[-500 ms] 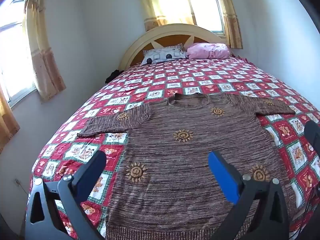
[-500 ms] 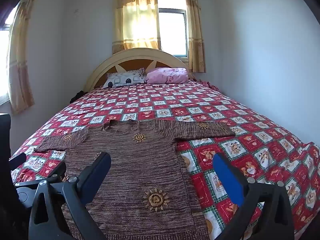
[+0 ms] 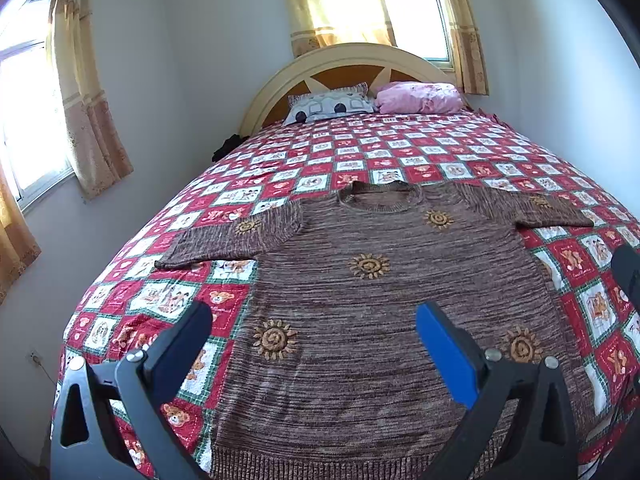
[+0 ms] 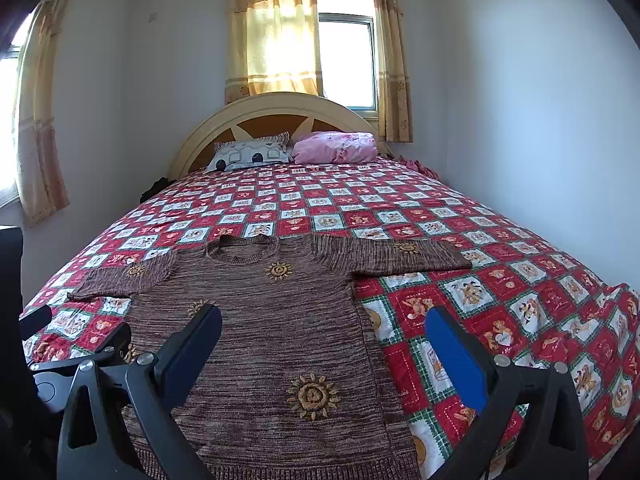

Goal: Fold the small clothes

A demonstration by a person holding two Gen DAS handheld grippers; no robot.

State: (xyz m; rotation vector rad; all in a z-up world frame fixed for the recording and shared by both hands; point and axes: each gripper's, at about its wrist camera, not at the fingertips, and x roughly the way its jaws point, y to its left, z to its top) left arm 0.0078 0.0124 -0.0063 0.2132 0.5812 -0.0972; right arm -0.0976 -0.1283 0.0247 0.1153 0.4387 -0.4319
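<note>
A brown knitted short-sleeved sweater (image 3: 372, 304) with orange sun motifs lies flat and spread out on the bed, sleeves out to both sides, hem toward me. It also shows in the right wrist view (image 4: 260, 340). My left gripper (image 3: 314, 332) is open and empty, hovering above the sweater's lower left part. My right gripper (image 4: 324, 336) is open and empty, above the sweater's lower right edge. The left gripper's body (image 4: 60, 372) shows at the left edge of the right wrist view.
The bed has a red, white and green patchwork bedspread (image 3: 400, 152). A patterned pillow (image 3: 328, 106) and a pink pillow (image 3: 418, 98) lie by the curved headboard (image 3: 344, 60). Walls flank both sides of the bed. Curtained windows are behind and to the left.
Both grippers have shifted very slightly; the views are almost the same. The sweater has not moved.
</note>
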